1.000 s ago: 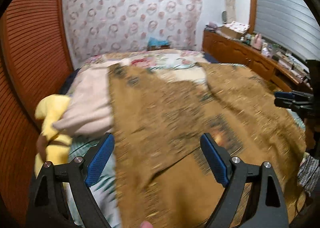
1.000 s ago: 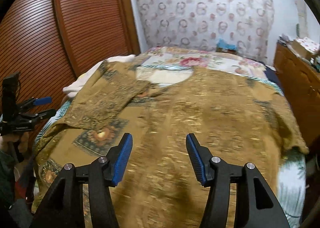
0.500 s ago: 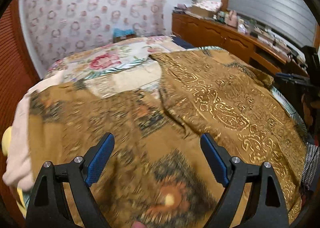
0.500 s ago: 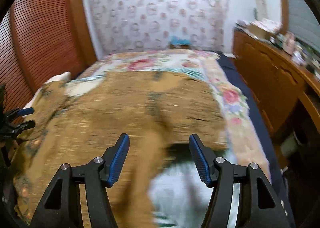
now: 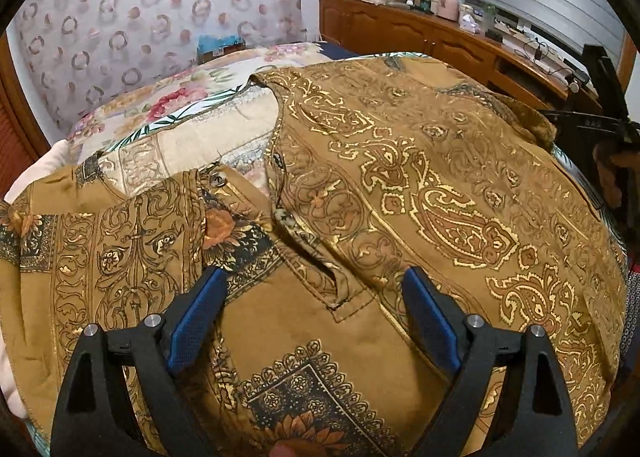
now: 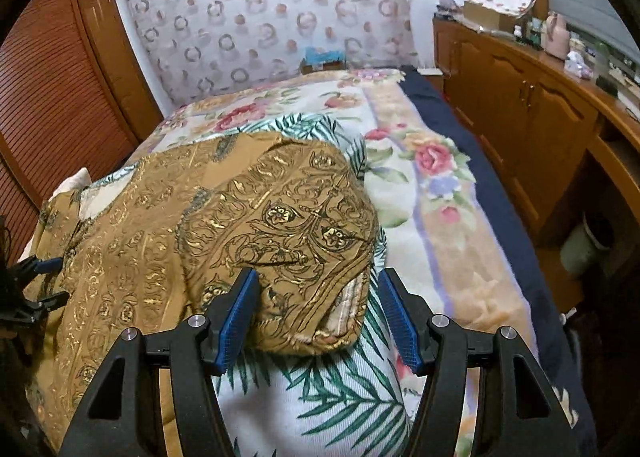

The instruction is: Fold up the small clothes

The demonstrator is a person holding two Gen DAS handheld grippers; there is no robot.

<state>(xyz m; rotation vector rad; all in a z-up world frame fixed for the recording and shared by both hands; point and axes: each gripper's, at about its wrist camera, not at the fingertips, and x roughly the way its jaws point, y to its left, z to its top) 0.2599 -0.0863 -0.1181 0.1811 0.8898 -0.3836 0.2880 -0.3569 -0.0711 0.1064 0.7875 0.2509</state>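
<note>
A brown shirt (image 5: 440, 177) with gold paisley print lies spread front-up across the bed, its neck open and buttons (image 5: 218, 179) showing. My left gripper (image 5: 314, 277) hovers over the bottom of the placket (image 5: 336, 289), jaws wide and opening, nothing pinched between them. In the right wrist view the same shirt (image 6: 160, 237) ends in a folded-over sleeve end (image 6: 312, 225). My right gripper (image 6: 319, 275) straddles it with jaws opening; the left pad is beside the cloth, the right pad stands off it. Each gripper shows small at the edge of the other's view.
A floral bedspread (image 6: 420, 177) and a leaf-print cloth (image 6: 340, 397) lie under the shirt. Pale pink cloth (image 5: 36, 165) sits at the bed's left edge. A wooden cabinet (image 6: 540, 117) with clutter on top runs along the right; louvered wardrobe doors (image 6: 48, 97) stand left.
The left gripper swung right from the shirt's left edge to its placket. The right gripper swung right from the shirt's middle to the sleeve end and came closer to it.
</note>
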